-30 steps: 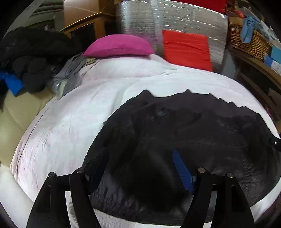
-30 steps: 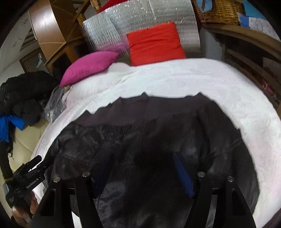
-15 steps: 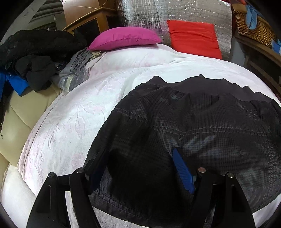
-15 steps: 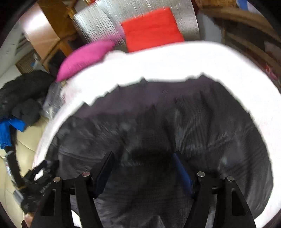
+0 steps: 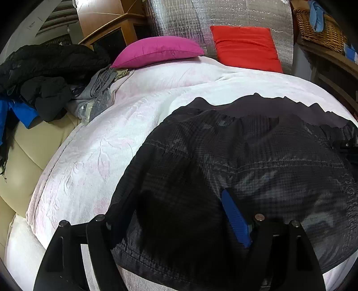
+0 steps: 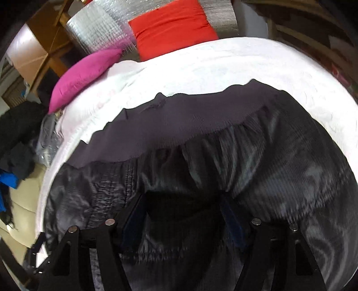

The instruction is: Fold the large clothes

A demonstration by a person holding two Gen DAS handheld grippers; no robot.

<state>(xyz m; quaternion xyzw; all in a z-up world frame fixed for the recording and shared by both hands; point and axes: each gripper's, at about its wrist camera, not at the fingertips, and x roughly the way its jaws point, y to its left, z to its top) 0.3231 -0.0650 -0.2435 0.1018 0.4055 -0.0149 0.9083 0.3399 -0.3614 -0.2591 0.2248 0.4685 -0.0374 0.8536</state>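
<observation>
Since a second ago the right claw (image 6: pixel 181 215) has dropped closer to the black jacket (image 5: pixel 235 161), so the dark fabric now fills most of its view, which is smeared with motion blur. Over the same second the left claw (image 5: pixel 179 212) has barely shifted, though its view now takes in more of the jacket's quilted near side and less of the white cover ahead.

On the bed (image 5: pixel 94 161) the jacket lies spread across the white cover, its ribbed grey hem (image 6: pixel 179 127) at the far edge, toward the pillows. The left claw hangs over the jacket's near left part, its jaws opening, set wide, with a blue pad (image 5: pixel 235 219) showing on the right finger. Jacket fabric lies under and between the fingers, but nothing is pinched. The right claw is also spread wide above a dark fold of the jacket; the fabric sits between the fingers, and the blur hides whether the pads touch it.

At the head of the bed a pink pillow (image 5: pixel 156 51) lies beside a red cushion (image 5: pixel 243 47) that leans on a silver foil sheet (image 5: pixel 223 15). To the right, a wicker basket (image 5: pixel 320 29) on a wooden shelf holds a blue cloth (image 5: pixel 315 15) that hangs over its rim. Left of the bed, a heap of dark clothes (image 5: pixel 44 73) and a grey garment (image 5: pixel 98 85) are piled on a cream sofa (image 5: pixel 22 152).
</observation>
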